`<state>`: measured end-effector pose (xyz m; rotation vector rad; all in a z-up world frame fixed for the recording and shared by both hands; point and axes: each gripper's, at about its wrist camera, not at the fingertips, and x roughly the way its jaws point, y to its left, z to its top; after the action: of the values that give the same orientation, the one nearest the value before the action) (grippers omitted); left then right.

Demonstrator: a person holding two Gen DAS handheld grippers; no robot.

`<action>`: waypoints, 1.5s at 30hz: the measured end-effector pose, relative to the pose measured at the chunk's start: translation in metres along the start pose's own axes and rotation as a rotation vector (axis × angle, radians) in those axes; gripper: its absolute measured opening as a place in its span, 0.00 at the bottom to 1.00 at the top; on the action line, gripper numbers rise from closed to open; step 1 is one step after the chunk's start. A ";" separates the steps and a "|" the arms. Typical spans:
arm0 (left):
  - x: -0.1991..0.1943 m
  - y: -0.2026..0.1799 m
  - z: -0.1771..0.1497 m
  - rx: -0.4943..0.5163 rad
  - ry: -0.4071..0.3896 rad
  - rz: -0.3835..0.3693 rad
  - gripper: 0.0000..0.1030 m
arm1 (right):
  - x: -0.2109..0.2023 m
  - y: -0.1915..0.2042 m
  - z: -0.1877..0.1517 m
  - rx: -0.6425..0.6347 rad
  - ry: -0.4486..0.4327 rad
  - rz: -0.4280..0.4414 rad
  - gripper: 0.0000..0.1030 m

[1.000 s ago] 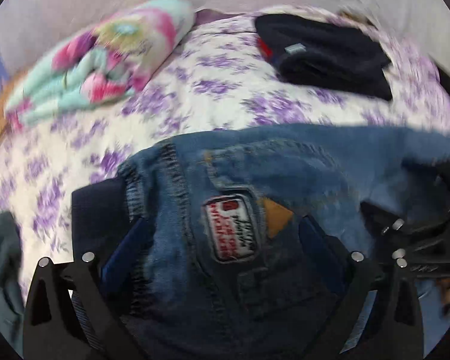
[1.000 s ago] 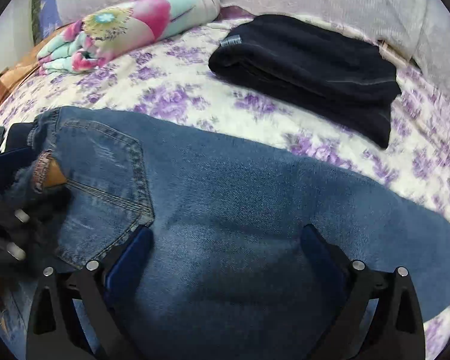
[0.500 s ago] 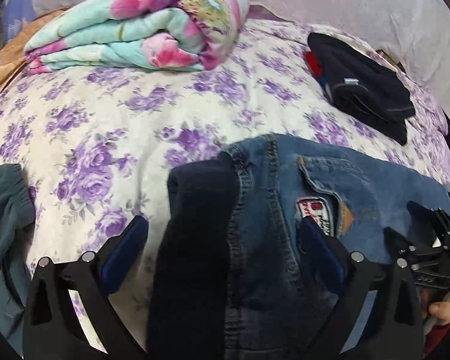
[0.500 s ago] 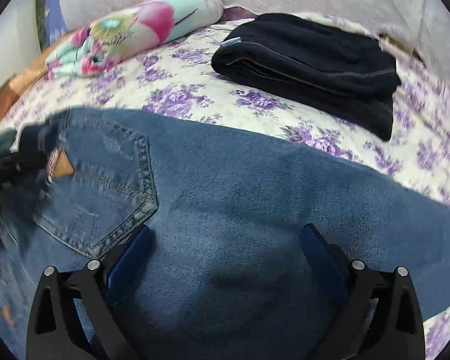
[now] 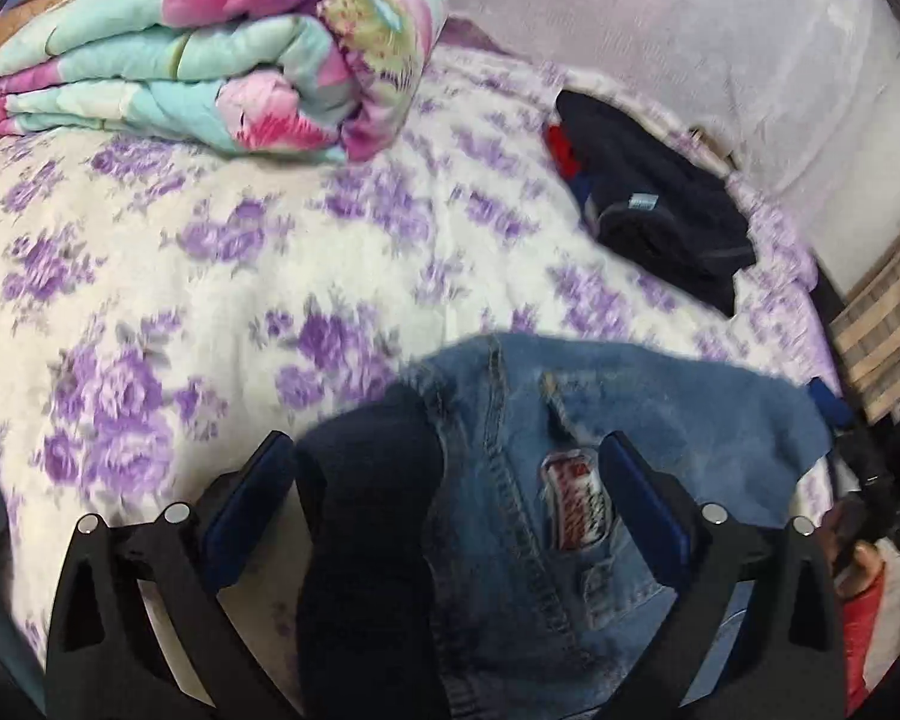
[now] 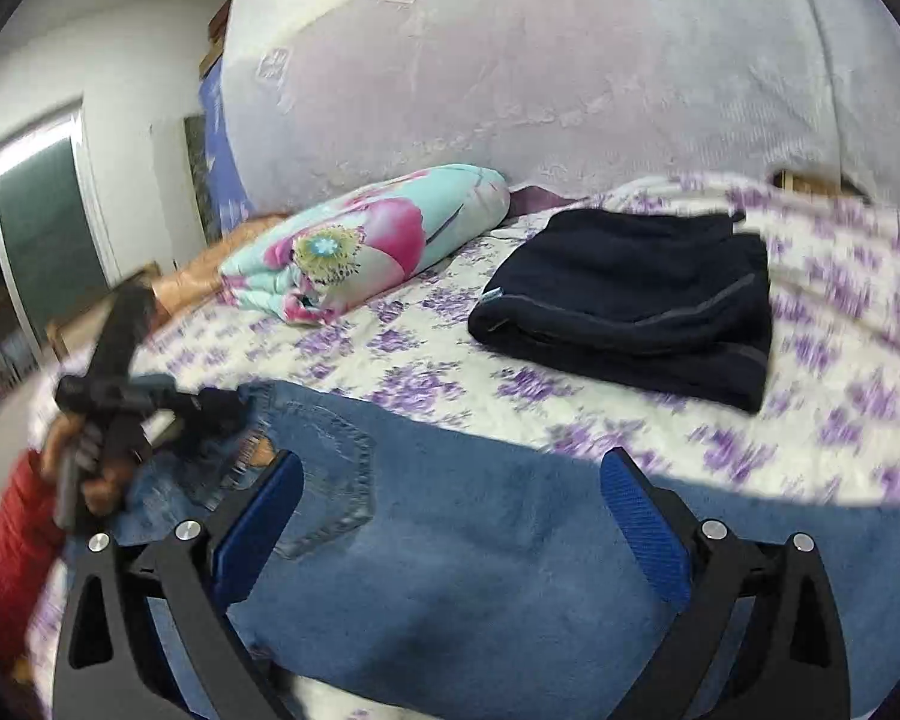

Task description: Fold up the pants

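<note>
Jeans (image 6: 510, 552) spread flat across the near part of a bed (image 5: 168, 276), both grippers hovering over them with fingers apart

Bed, covered in a white sheet printed with purple flowers, carries everything: the blue denim lies along its near edge, waist end toward the left gripper (image 5: 444, 480), legs running under the right gripper (image 6: 450, 498); a rolled floral quilt (image 5: 222, 60) sits at the far left and a folded dark garment (image 6: 636, 294) well apart at the far right; the left gripper's blue pads stand wide, clamped on nothing, over the waistband with its dark lining (image 5: 372, 516) turned out and a red-and-white label (image 5: 576, 498) between them; the right gripper's pads also stand wide beside the back pocket (image 6: 324, 468)
</note>
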<state>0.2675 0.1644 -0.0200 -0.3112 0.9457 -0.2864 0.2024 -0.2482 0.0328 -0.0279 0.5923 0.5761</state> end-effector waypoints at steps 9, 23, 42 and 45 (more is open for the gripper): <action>0.010 0.003 0.007 0.118 0.025 -0.027 0.95 | 0.054 -0.026 0.018 -0.262 0.262 -0.045 0.97; -0.017 -0.009 0.003 0.226 -0.126 -0.051 0.23 | 0.047 -0.009 -0.006 -0.340 0.302 -0.050 0.06; -0.155 0.010 -0.166 -0.029 -0.356 -0.324 0.65 | -0.185 0.140 -0.163 -0.302 0.128 0.008 0.00; -0.156 0.024 -0.181 -0.131 -0.311 -0.425 0.70 | -0.178 0.134 -0.182 -0.314 0.169 -0.043 0.00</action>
<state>0.0340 0.2199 -0.0121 -0.6602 0.5853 -0.5486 -0.0823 -0.2591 -0.0059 -0.3882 0.6587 0.6241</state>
